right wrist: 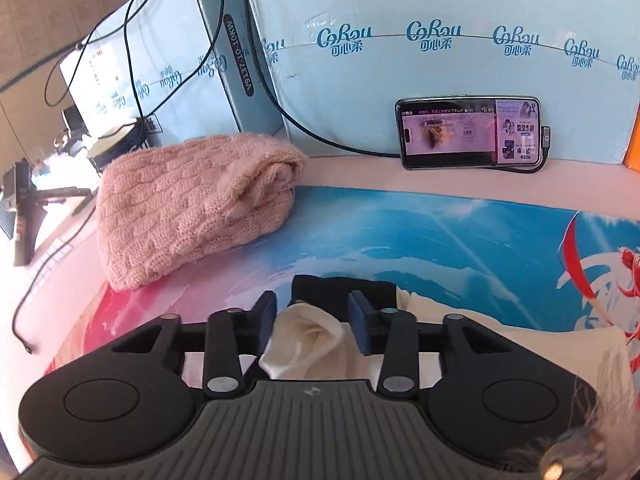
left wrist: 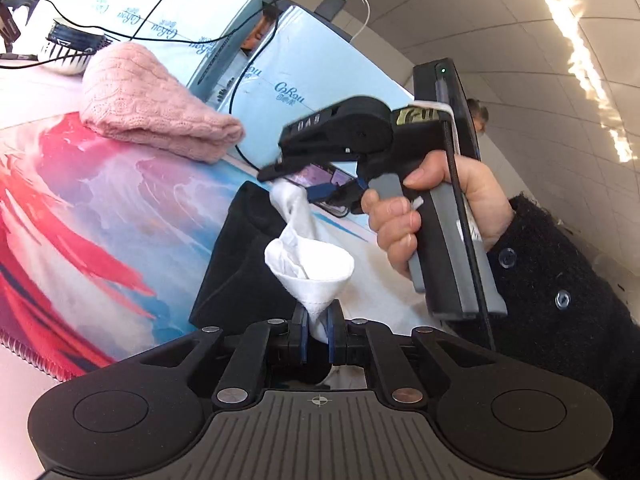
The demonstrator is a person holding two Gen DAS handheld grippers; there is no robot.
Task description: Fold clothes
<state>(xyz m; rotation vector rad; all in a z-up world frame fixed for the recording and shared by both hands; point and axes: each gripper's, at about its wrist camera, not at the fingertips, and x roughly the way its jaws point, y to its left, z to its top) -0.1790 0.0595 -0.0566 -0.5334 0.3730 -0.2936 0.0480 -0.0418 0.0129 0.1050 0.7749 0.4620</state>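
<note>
A white cloth (left wrist: pixel 310 268) is pinched between the narrowed jaws of the left gripper (left wrist: pixel 319 330) and held above the mat (left wrist: pixel 100 208). The right gripper (right wrist: pixel 312 320) is spread wide around its other end, over a black garment (right wrist: pixel 340 286). A pink sweater (right wrist: pixel 192 208) lies folded nearby.

Black grippers (left wrist: pixel 319 330), blue pads (right wrist: pixel 362 322)

white sock (left wrist: pixel 310 264), pink (cable-knit) sweater (right wrist: pixel 192 204)

Phone (right wrist: pixel 470 133) propped against blue boxes (right wrist: pixel 440 60); cables (right wrist: pixel 132 32); bowl (left wrist: pixel 68 50).
</note>
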